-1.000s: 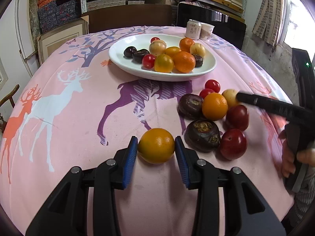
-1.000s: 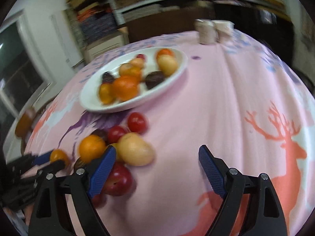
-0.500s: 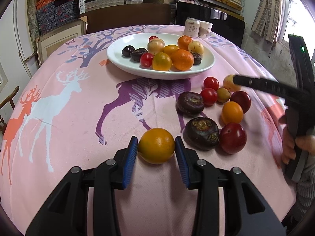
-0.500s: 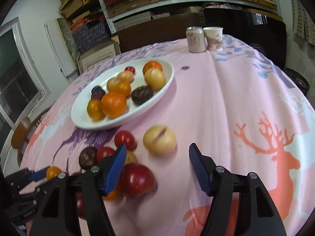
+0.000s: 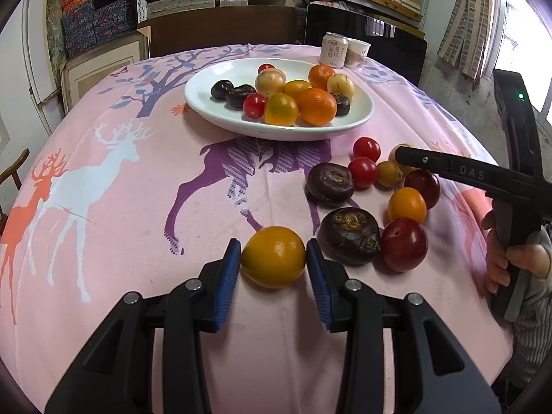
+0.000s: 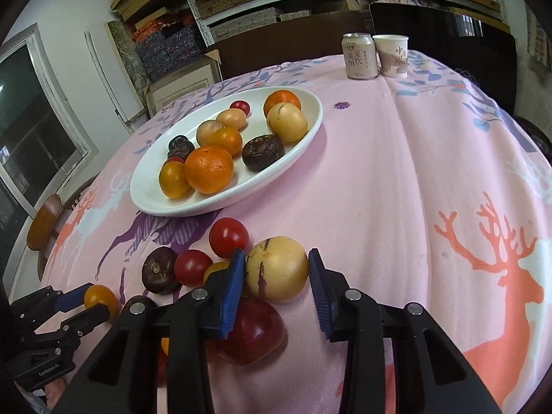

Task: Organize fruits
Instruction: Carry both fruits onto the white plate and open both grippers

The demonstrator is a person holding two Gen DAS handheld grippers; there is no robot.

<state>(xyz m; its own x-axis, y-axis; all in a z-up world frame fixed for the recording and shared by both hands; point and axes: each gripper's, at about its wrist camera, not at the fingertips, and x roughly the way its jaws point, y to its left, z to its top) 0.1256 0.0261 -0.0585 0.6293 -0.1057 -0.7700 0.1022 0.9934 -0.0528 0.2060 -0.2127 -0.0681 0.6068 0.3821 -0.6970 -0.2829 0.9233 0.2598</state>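
Can [image 6: 358, 56], cup [image 6: 391, 56] beyond plate [image 6: 151, 193]

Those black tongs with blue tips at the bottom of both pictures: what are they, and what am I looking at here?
No robot here: a person holds a hand tool in each hand, each with two fingers and a camera looking along them. One picture is from the left gripper, closed on a yellow-orange fruit. The other is from the right gripper, whose fingers have just been closing around a pale yellow fruit. More loose fruit lies on the pink tablecloth. A white plate already holds several. A can and a cup stand behind.
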